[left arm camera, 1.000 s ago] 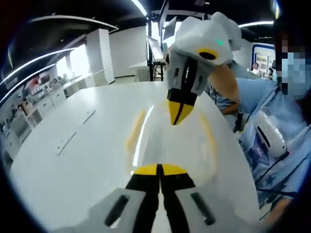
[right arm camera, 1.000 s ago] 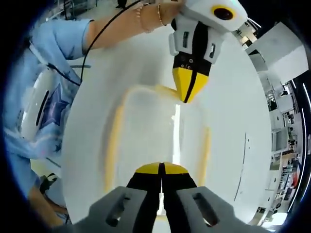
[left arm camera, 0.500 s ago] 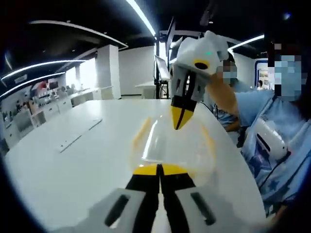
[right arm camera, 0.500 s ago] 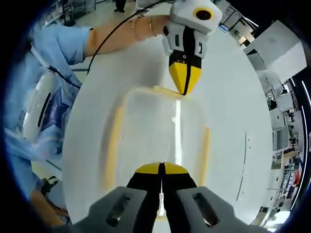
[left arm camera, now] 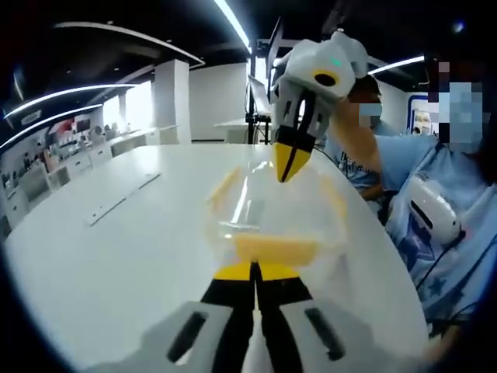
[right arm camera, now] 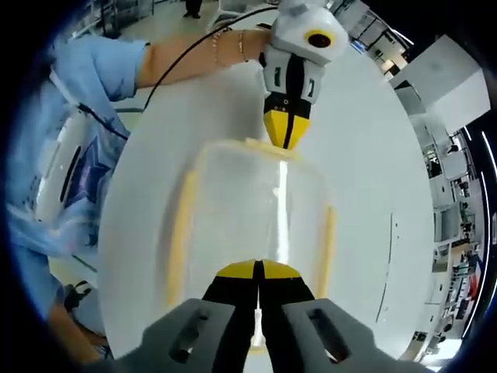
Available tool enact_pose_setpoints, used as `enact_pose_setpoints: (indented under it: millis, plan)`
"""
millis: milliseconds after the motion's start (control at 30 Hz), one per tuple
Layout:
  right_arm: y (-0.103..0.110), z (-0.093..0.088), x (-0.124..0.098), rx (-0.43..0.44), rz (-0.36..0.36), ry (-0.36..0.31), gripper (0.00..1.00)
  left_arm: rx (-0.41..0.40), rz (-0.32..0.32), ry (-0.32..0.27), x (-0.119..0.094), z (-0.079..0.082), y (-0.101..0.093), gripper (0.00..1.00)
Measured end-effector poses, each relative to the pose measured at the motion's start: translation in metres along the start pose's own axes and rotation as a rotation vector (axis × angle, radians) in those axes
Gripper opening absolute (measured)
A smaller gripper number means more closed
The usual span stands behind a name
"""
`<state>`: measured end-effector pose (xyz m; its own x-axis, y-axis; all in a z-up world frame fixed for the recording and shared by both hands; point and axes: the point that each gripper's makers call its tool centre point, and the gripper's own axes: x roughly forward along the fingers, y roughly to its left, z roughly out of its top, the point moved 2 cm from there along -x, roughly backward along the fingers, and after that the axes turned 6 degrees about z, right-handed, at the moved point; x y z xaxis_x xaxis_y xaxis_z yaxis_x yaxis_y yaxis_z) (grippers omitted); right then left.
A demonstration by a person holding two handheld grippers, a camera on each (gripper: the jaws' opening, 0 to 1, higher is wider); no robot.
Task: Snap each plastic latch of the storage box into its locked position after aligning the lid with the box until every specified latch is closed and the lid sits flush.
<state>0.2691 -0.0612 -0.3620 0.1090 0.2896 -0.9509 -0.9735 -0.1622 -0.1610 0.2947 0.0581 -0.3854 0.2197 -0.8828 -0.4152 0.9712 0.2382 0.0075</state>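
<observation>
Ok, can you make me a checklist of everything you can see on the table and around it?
Surface: white table, bare around the box.
Job's things: clear storage box with lid on; yellow latches along its sides and at the ends.
Clutter: nothing seen.
Grippers: left gripper shut, tips at the far-end latch; right gripper shut, at the near end.
Cables: black cable along the person's arm.
Surroundings: person in blue sleeve; office room, ceiling light strips.

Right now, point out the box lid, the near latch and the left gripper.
lid point(right arm camera: 256, 210), right gripper view, clear top
near latch point(left arm camera: 276, 249), left gripper view, yellow flap
left gripper point(right arm camera: 284, 138), right gripper view, yellow tips
</observation>
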Motion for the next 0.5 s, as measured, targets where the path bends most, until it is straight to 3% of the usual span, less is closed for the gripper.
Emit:
enact_pose_setpoints:
  millis: [200, 367, 500]
  plan:
    - [0.0001, 0.0006, 0.0005, -0.001, -0.003, -0.007, 0.0, -0.012, -0.004, -0.009, -0.0017, 0.0013, 0.006, 0.0]
    - [0.0003, 0.0007, 0.0005, -0.006, -0.011, -0.005, 0.0, 0.001, -0.042, 0.018, 0.0001, -0.0033, -0.003, 0.0]
    - [-0.0002, 0.0008, 0.0005, -0.003, -0.014, -0.014, 0.0, 0.01, -0.03, 0.018, -0.0003, -0.0019, -0.0012, 0.0]
